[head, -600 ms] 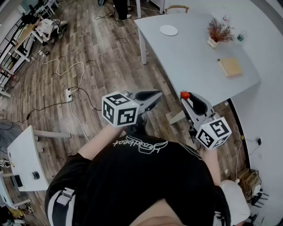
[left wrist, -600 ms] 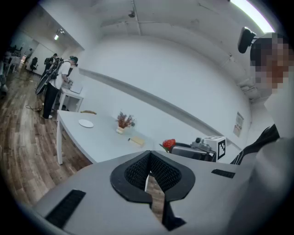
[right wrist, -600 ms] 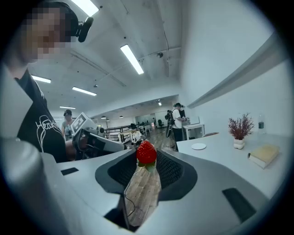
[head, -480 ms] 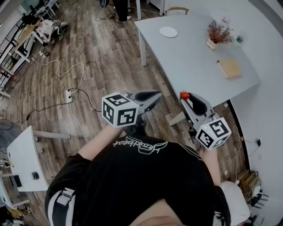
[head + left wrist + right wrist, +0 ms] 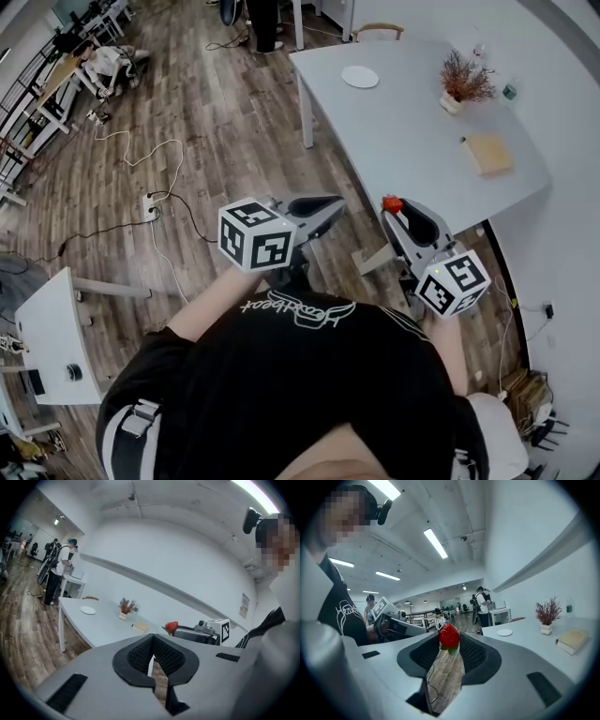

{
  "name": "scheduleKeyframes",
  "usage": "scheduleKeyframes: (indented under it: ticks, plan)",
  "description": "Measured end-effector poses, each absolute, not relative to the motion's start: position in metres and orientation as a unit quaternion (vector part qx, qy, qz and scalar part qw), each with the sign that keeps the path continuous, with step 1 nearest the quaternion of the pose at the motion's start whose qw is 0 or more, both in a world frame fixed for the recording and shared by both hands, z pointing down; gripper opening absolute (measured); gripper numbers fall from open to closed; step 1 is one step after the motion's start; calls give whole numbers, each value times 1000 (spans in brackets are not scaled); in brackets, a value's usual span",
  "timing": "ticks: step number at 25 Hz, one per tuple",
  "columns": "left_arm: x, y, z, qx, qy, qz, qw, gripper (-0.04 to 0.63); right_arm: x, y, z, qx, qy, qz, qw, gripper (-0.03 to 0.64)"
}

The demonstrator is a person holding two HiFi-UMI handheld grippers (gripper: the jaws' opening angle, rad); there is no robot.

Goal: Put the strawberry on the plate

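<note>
Over the wood floor, at the table's near corner: I hold both grippers out level, side by side and apart, in front of the person's black shirt.

Right gripper [image 5: 395, 215] [image 5: 449, 645]: its jaws are clenched on the strawberry, which sits right at their tips.

Strawberry [image 5: 392, 202] [image 5: 449, 635] [image 5: 171, 626]: red, with green leaves at its underside. It is carried in the air and rests on nothing. In the head view it shows against the near edge of the table.

Left gripper [image 5: 335, 203] [image 5: 152, 638]: its jaws are drawn together at the tips, with only a thin slit behind them. I see nothing between them.

Plate [image 5: 360, 77] [image 5: 504, 632] [image 5: 87, 610]: small, round and white. It lies flat at the far end of the table, well apart from the strawberry, with nothing on it.

Table [image 5: 403, 141] [image 5: 525, 637]: a long pale grey top on white legs, running away from me to the right of the floor.

Potted sprigs [image 5: 464, 80] [image 5: 547, 613] [image 5: 125, 607]: reddish dry twigs in a small white pot, upright on the table's right side.

Tan block [image 5: 487, 153] [image 5: 573, 639]: lies flat on the table, nearer to me than the pot.

Floor [image 5: 216, 122]: brown planks. A white cable [image 5: 141, 150] loops across them to a power strip [image 5: 150, 201].

Bystander [image 5: 483, 604] [image 5: 61, 569]: a person standing beyond the table's far end.
</note>
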State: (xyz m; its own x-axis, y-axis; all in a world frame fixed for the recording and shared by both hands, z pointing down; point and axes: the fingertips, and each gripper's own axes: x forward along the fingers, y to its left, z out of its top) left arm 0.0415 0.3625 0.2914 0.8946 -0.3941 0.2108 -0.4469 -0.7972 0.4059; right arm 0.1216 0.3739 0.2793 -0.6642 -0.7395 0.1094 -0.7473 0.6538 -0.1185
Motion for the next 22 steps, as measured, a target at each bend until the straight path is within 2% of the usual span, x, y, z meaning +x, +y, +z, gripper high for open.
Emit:
scheduleKeyframes:
  ticks: [10, 22]
  plan:
    - [34, 331, 295, 943, -229, 54, 233, 6, 118, 338, 280, 411, -907, 85, 21, 129]
    - [9, 240, 310, 940, -224, 51, 251, 6, 96, 247, 288, 421, -902, 93, 29, 129]
